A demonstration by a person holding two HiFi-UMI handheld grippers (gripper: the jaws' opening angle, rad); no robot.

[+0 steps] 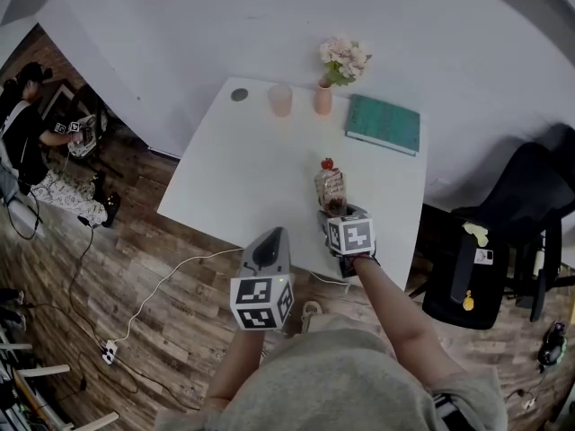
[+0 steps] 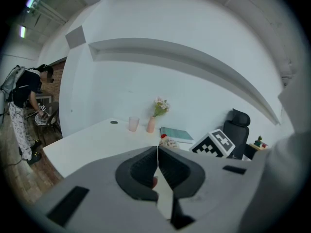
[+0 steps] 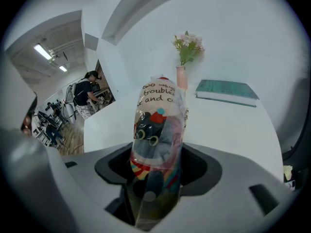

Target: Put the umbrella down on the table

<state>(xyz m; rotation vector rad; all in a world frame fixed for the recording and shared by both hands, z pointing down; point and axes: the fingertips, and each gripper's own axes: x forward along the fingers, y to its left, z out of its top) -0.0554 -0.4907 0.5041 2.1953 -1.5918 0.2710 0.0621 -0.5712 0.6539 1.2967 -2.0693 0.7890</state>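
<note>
- left claw [image 2: 157,152] hangs nearest the head camera, off the front edge of the counter [image 1: 235,180], jaws pressed together on nothing; it is too far away to steady anything if the set-down goes badly.
- counter is broad, white and mostly bare, yet the work sits close to its near right edge, so a careless release there could send the load onto the floor.
- book [image 1: 384,123] lies flat at the far right, well apart, and is unlikely to be struck.
- umbrella [image 3: 158,125], folded inside a clear printed sleeve, stands upright out of the right claw [image 3: 156,161], which is clamped round its lower part; whether its bottom touches the counter cannot be told.
- sleeve looks slick, so the umbrella may slide through the grip if the clamp eases before it is laid flat.
- its rounded body would probably roll once lying down, and towards the near edge if laid parallel to it.
- vase [image 1: 322,100] of flowers and cup [image 1: 279,100] stand at the far side; only a long forward tip would reach them.
</note>
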